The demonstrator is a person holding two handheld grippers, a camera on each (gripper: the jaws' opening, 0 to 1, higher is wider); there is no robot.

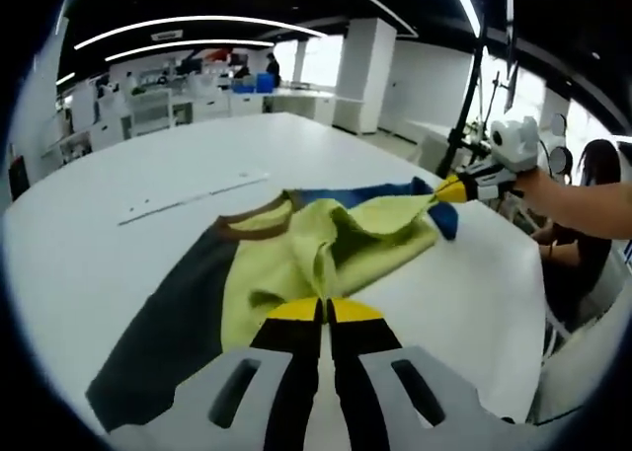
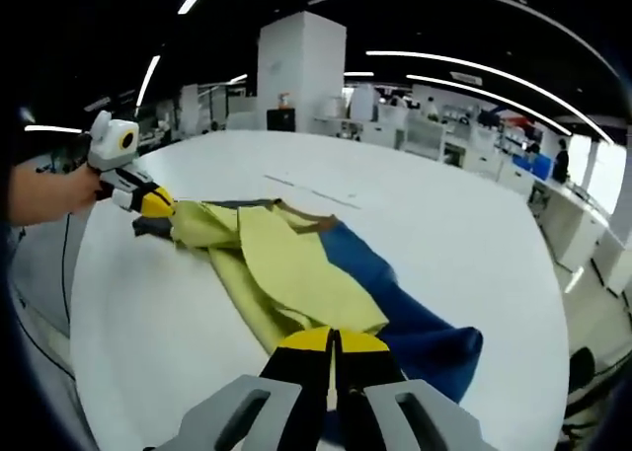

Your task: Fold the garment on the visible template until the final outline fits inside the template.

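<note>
A garment (image 1: pixel 296 263) of yellow-green, dark grey and blue panels with a brown collar (image 1: pixel 259 224) lies crumpled on the white table (image 1: pixel 118 273). In the left gripper view my left gripper (image 1: pixel 324 308) is shut on its near yellow-green edge. At the far end my right gripper (image 1: pixel 441 189) pinches the fabric by a blue sleeve. In the right gripper view the garment (image 2: pixel 286 263) stretches between my right gripper (image 2: pixel 334 338), shut on it, and my left gripper (image 2: pixel 170 206), held by a hand. A thin pale strip (image 1: pixel 188 199) marks the table beyond the garment.
The table's curved edge (image 1: pixel 528 303) runs close on the right, where a seated person (image 1: pixel 592 204) is. Behind the table stand a dark stand (image 1: pixel 464 125), desks and a white pillar (image 2: pixel 301 71). Bare tabletop (image 2: pixel 464 244) spreads beyond the garment.
</note>
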